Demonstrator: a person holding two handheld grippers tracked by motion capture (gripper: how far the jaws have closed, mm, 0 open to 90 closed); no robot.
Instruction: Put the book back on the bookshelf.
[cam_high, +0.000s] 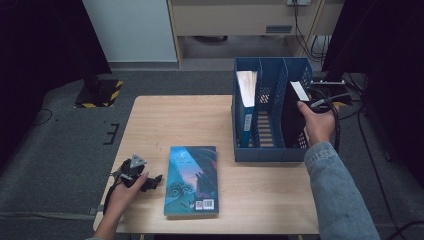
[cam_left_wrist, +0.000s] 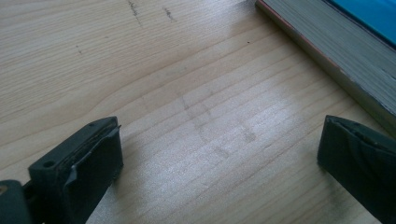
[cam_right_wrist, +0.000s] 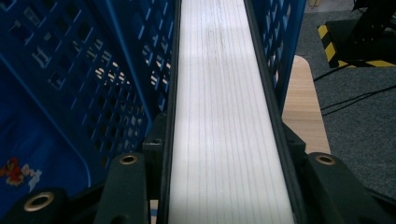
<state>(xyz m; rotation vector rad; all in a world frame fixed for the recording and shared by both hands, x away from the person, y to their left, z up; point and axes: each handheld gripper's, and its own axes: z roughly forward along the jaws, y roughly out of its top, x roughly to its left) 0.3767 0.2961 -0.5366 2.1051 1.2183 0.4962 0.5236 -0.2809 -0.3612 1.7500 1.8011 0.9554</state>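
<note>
Right gripper (cam_high: 314, 104) jaws clamp a black book (cam_high: 294, 117) entering the blue file rack (cam_high: 270, 152); left gripper (cam_high: 150, 182) jaws wide, empty; teal book (cam_high: 192, 177) left on the bench (cam_high: 170, 120).

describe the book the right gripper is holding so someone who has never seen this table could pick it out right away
Start at the blue file rack on the right side of the wooden table. In its rightmost slot stands the black-covered book, white page edges up, clamped between the jaws of the right gripper. The rack's other book is blue and stands in the leftmost slot, while the teal book lies flat on the table.
</note>
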